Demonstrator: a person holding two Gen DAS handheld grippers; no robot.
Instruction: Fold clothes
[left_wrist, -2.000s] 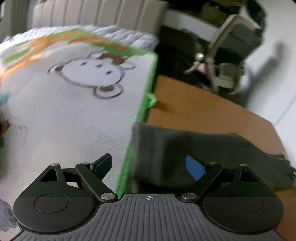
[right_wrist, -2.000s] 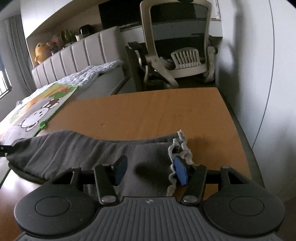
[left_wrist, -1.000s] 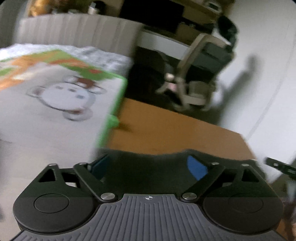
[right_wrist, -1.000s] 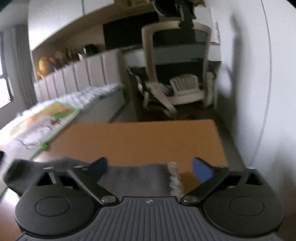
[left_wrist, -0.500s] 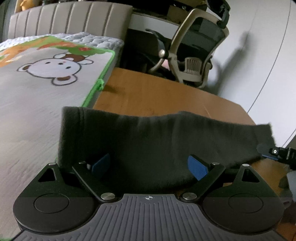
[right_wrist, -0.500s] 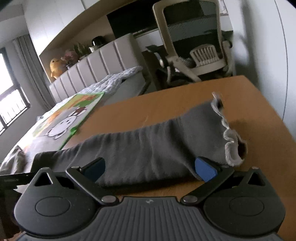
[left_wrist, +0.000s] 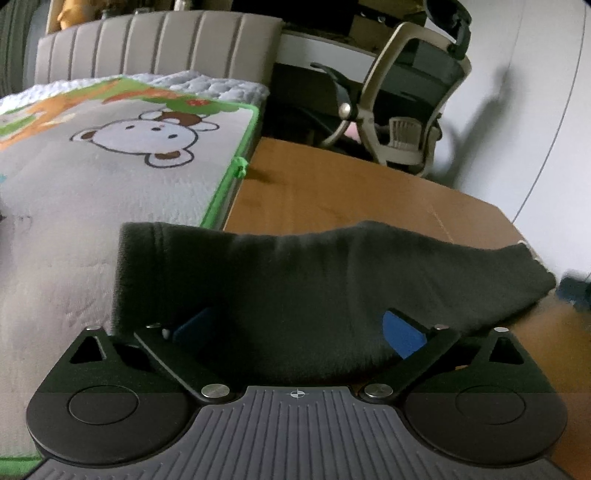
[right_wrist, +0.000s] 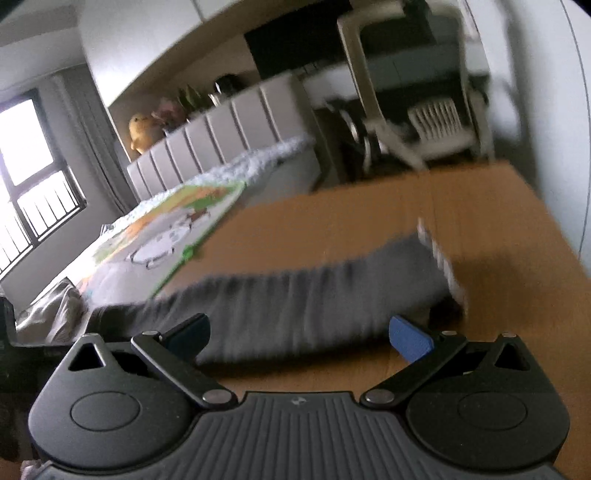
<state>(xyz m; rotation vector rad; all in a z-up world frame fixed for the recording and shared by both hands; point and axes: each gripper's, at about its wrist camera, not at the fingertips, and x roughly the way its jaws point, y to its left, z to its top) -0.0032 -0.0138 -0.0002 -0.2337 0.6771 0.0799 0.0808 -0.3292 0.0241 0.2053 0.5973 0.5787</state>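
- Grey sock (left_wrist: 332, 280): laid lengthwise across the near part of the wooden counter (left_wrist: 351, 192), left end overhanging onto the bed mat (left_wrist: 92, 206); near edge hidden behind the left gripper's body.
- Same sock in right wrist view (right_wrist: 306, 295): smeared by motion blur, knit texture unreadable; pale frilled cuff (right_wrist: 439, 258) at far right end, streaked and indistinct.
- Left gripper (left_wrist: 295, 328): fingers spread wide and opening, blue pads (left_wrist: 400, 332) standing at either side of the sock's middle, not pressing on it; left pad in shadow, barely made out.
- Right gripper (right_wrist: 299, 334): fingers spread wide, pads just short of the sock's near edge, nothing held; contact with cloth cannot be judged through blur.
- Bed mat: white with cartoon bear and green border, cut off at left frame edge; quilted blanket (left_wrist: 207, 83) beyond it, partly covered.
- Padded headboard (left_wrist: 159, 44): far left, top cropped.
- Office chair (left_wrist: 402, 96): far side of counter, base hidden behind counter edge, headrest clipped by frame.
- Dark object (left_wrist: 576, 290) at right edge of left wrist view: blurred, unidentifiable.
- Yellow plush toy (right_wrist: 142, 131) and window (right_wrist: 33, 177): far left, soft focus.
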